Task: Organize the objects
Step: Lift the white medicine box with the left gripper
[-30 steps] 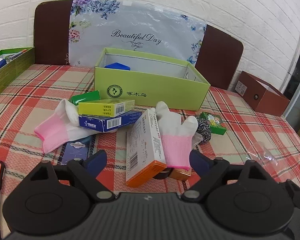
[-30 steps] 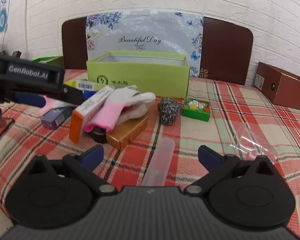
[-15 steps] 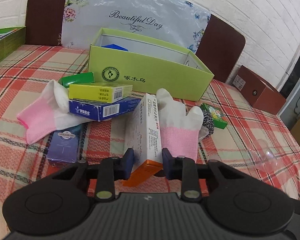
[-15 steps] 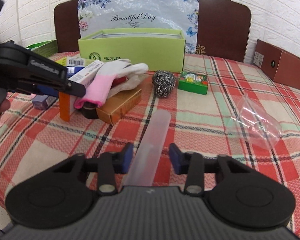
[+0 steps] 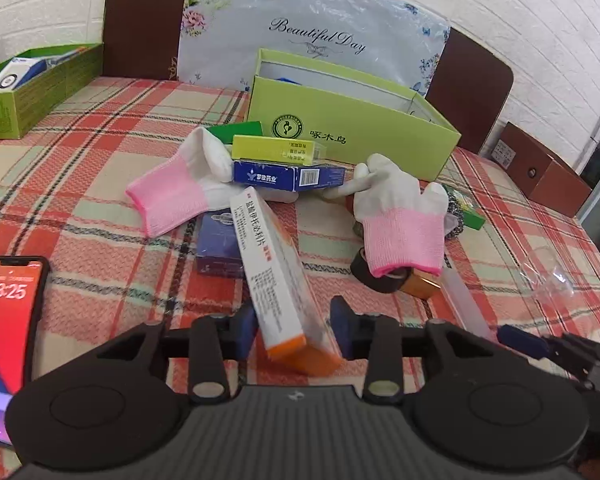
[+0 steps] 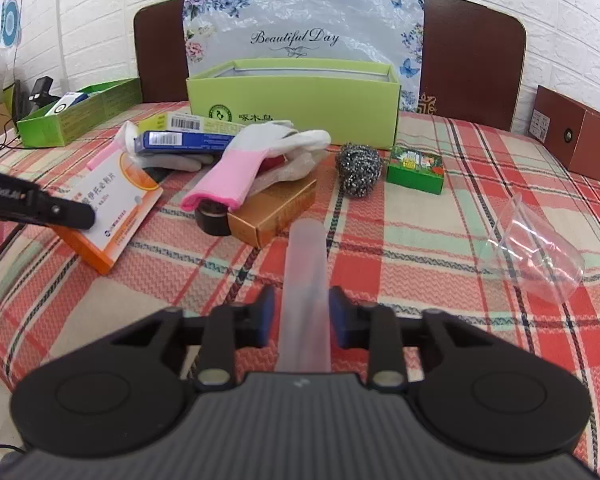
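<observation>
Clutter covers most of the checked cloth (image 5: pixel 80 208) in the left wrist view, so we judge the sorting barely begun: two pink-cuffed gloves (image 5: pixel 396 216), a yellow box (image 5: pixel 276 150) stacked on a blue box (image 5: pixel 288 176), a purple packet (image 5: pixel 218 240), a tape roll (image 5: pixel 374 276) and a phone (image 5: pixel 12 312) all lie loose. Our left gripper (image 5: pixel 294 330) has the orange-ended medicine box (image 5: pixel 276 276) between its pads, tilted up off the pile; the jaws are easing apart, and the left pad seems to touch the box while the right pad shows a slight gap. Behind the pile, the big green box (image 5: pixel 352 128) shows only something blue inside, and the smaller green tray (image 5: pixel 40 92) at far left holds a white-and-blue packet. In the right wrist view, our right gripper (image 6: pixel 300 316) has a frosted plastic tube (image 6: pixel 304 280) between its pads, pointing ahead above the cloth, jaws likewise opening slightly; the pads sit right at its sides. Still loose there are a steel scourer (image 6: pixel 358 170), a small green packet (image 6: pixel 416 168), a gold box (image 6: pixel 272 212) and a clear plastic cup (image 6: pixel 536 248) on its side. The big box's inside is hidden from this angle.
</observation>
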The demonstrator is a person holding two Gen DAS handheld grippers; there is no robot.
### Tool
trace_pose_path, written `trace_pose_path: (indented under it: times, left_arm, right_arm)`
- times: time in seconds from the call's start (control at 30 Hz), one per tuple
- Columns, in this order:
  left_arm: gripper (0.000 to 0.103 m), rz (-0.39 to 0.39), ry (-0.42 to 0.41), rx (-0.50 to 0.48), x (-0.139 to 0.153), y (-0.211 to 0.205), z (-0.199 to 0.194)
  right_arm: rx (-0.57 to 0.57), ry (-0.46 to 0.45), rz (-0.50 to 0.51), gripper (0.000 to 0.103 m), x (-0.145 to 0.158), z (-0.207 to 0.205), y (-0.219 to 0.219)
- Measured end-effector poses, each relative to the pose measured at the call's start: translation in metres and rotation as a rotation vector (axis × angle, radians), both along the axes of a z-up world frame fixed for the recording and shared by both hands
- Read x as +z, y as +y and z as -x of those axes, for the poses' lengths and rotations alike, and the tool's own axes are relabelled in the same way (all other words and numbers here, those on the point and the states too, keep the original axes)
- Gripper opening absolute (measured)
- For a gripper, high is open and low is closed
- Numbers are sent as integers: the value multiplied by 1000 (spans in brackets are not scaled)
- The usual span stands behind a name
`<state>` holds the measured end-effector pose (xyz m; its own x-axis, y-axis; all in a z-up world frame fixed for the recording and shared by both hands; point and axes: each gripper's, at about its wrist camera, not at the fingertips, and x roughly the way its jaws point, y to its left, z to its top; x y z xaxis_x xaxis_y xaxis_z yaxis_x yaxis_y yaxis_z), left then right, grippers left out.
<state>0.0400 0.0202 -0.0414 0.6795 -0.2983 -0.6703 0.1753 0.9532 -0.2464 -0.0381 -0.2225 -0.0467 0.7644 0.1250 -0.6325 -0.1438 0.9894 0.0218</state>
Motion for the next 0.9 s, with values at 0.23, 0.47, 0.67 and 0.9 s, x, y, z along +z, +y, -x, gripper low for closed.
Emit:
trace_pose_path:
  times: [0.23, 0.47, 0.67, 0.9]
  left_arm:
    - [73, -159, -9, 62, -7, -1, -8]
    - [82, -138, -52, 70, 8, 6, 1]
    - [85, -204, -50, -21, -6, -36, -23]
    - [87, -243, -24, -40, -29, -31, -20]
  right_arm:
    - [-29, 5, 11, 44, -1, -2, -6]
    - [-12, 3, 9, 54, -3, -12, -4]
    - [-10, 16, 16, 54, -7, -13, -2]
    - [-33, 19, 14, 56, -7, -12, -11]
